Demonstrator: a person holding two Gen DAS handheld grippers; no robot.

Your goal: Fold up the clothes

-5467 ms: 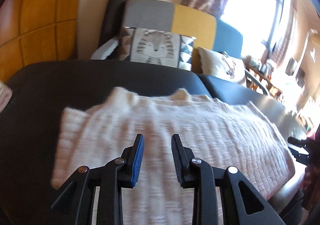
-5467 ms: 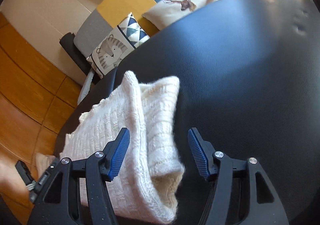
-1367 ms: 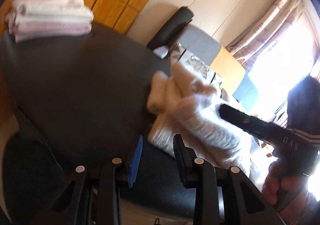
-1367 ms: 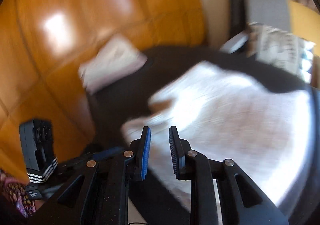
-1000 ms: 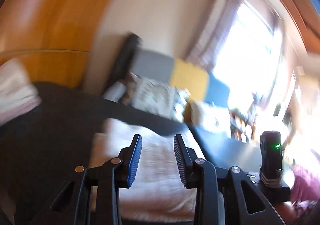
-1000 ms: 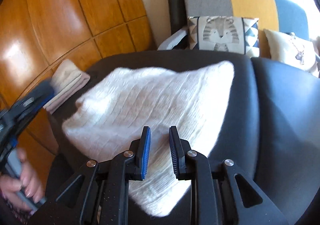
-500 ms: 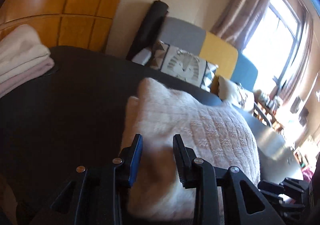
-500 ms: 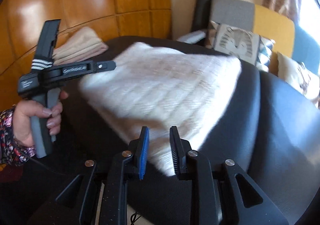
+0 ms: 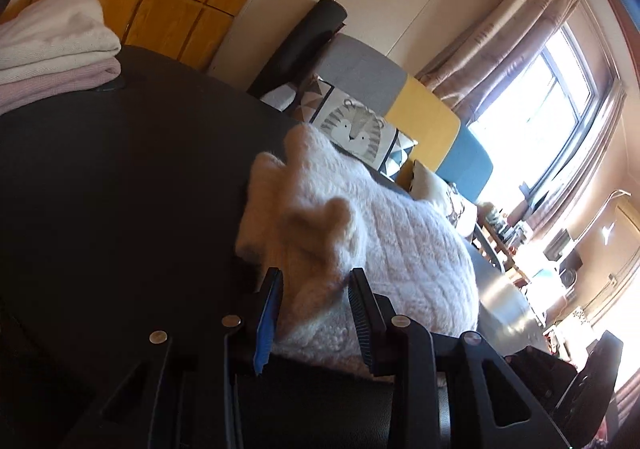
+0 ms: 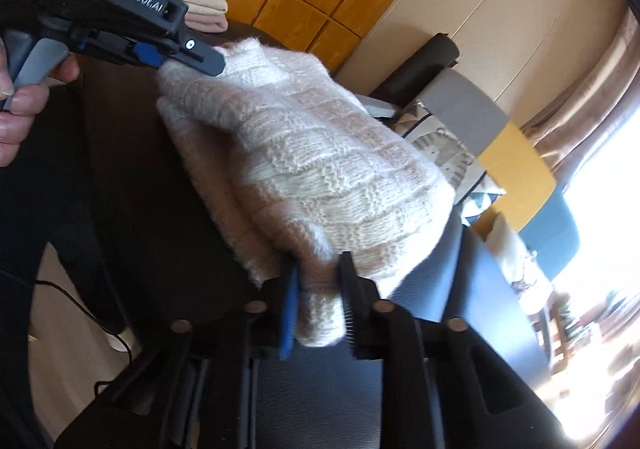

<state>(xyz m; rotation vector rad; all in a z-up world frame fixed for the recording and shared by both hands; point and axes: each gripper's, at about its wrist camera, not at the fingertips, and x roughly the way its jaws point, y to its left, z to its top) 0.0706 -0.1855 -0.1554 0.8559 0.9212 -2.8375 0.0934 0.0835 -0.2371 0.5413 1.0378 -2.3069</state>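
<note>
A cream knitted sweater (image 9: 400, 249) lies folded on the black padded table (image 9: 120, 189). Its near left corner is bunched up between the fingers of my left gripper (image 9: 316, 289), whose pads press on the knit. In the right wrist view the sweater (image 10: 312, 153) fills the middle, and that left gripper (image 10: 208, 59) bites its far left corner, held by a person's hand (image 10: 24, 105). My right gripper (image 10: 318, 301) has the sweater's near corner between its blue pads, and its jaws are closing on the fabric.
A stack of folded clothes (image 9: 56, 45) sits at the table's far left, against the wooden wall panels. Behind the table stands a grey, yellow and blue sofa with a tiger cushion (image 9: 356, 129). A cable (image 10: 80, 289) trails on the floor at the left.
Both grippers have dropped onto the sweater and rolled. The right one, clear of the near edge before, now has that corner between its jaws. Fabric has bunched up between the left fingers.
</note>
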